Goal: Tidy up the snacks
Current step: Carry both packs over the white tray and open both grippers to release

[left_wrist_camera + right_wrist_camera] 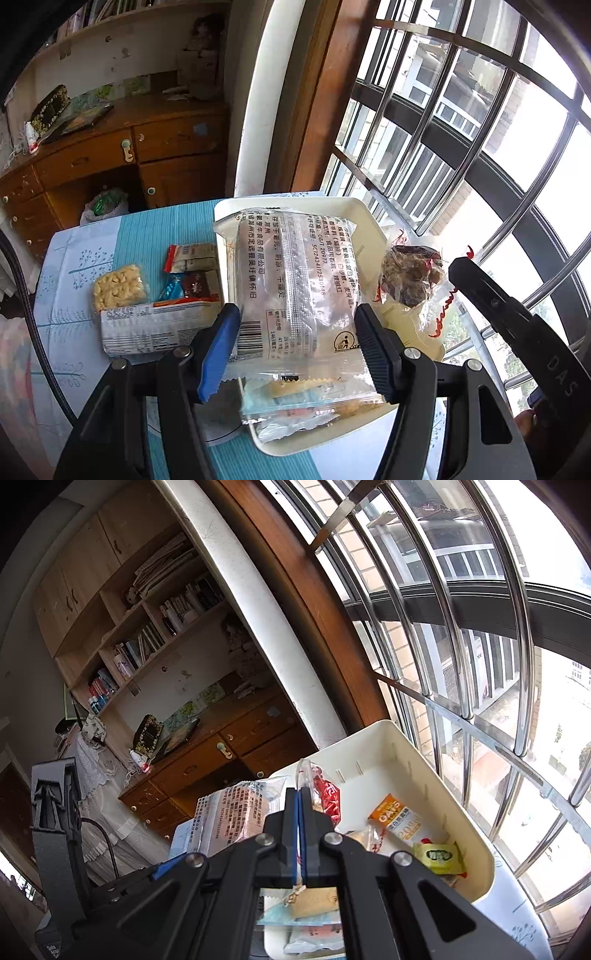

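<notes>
Left gripper (297, 326) gripping clear packet (295, 284) over tray (369, 214), right gripper (300, 801) pinching bag (325, 794)

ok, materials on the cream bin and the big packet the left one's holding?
Cream rectangular bin: looks like moulded plastic, matte with a slight sheen, smooth rounded rim and slotted walls. Large clear printed snack packet in the left hand-held gripper: thin glossy plastic film, see-through, crinkled, with a serrated sealed edge.

The blue-clothed table (147, 229) carries a white tray (369, 218) and loose snack packets (155, 325).
</notes>
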Demonstrator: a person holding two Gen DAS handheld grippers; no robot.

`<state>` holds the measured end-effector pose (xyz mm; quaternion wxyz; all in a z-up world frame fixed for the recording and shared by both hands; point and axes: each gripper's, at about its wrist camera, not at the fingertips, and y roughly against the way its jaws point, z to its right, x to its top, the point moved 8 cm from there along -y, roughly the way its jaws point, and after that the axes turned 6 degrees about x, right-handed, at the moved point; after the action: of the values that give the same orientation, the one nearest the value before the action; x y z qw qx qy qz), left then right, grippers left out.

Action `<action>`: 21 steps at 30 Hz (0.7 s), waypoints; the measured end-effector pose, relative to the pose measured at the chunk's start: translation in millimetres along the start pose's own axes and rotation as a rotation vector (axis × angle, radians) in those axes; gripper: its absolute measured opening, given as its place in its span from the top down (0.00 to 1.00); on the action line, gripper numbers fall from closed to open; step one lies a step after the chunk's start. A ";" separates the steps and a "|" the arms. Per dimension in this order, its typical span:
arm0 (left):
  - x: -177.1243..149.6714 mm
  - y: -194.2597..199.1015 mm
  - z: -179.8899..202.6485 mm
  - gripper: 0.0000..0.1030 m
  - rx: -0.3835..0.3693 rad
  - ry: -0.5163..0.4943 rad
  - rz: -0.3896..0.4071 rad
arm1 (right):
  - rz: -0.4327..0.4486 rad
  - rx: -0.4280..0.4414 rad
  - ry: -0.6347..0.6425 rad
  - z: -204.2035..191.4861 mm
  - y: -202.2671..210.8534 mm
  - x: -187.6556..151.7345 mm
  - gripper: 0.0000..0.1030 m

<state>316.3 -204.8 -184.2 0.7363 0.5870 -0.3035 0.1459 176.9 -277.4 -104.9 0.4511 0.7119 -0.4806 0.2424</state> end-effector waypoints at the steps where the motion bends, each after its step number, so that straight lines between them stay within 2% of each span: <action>1: -0.1 -3.8 5.1 0.39 -0.001 0.002 -0.004 | -0.006 -0.002 0.001 6.0 -0.7 2.3 1.00; 6: -0.9 -22.1 26.2 0.38 0.002 0.005 -0.029 | -0.036 -0.006 0.009 30.8 -5.0 11.0 0.99; 9: 5.0 -25.0 30.1 0.37 0.019 0.003 -0.004 | -0.050 -0.007 0.001 40.7 -8.8 13.0 0.99; 10: 7.7 -24.9 30.3 0.34 0.030 0.001 0.005 | -0.056 -0.008 -0.003 43.7 -10.1 13.3 0.99; 11: 9.4 -25.4 30.1 0.24 0.038 -0.001 0.007 | -0.066 -0.012 -0.011 46.8 -11.7 13.5 0.99; 12: 10.0 -26.4 30.5 0.20 0.043 -0.003 0.004 | -0.074 -0.012 -0.026 48.9 -14.1 13.4 0.97; 21: 0.9 -24.5 3.2 0.20 0.056 0.045 -0.025 | -0.116 -0.029 -0.066 54.3 -22.7 8.3 0.94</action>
<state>330.1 -214.5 -202.2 0.7280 0.6076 -0.2754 0.1582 196.1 -325.8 -133.5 0.4586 0.7394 -0.4566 0.1855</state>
